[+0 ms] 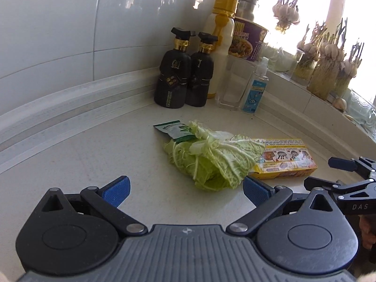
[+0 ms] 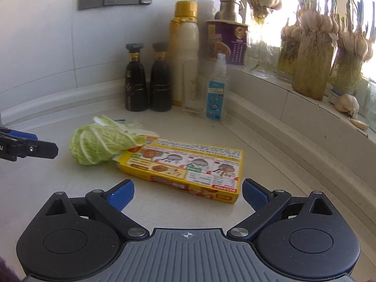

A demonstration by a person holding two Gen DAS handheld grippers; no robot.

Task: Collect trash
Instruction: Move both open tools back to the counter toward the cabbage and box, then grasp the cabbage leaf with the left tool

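Observation:
A limp green cabbage leaf (image 1: 211, 157) lies on the white counter, partly over a green-and-white packet (image 1: 174, 130) behind it and a flat yellow box (image 1: 286, 157) to its right. My left gripper (image 1: 185, 191) is open and empty, just short of the leaf. In the right wrist view the yellow box (image 2: 188, 164) lies straight ahead with the cabbage leaf (image 2: 103, 144) over its far left end. My right gripper (image 2: 188, 193) is open and empty, its fingers either side of the box's near edge. The left gripper's fingers (image 2: 42, 150) show at the left edge.
Two black bottles (image 1: 183, 80), a tall yellow-capped bottle (image 1: 221, 47), a glass jar (image 1: 232, 84) and a small spray bottle (image 1: 256, 89) stand in the back corner. A purple noodle cup (image 1: 246, 40) and jars of sprouting garlic (image 2: 312, 65) line the window sill.

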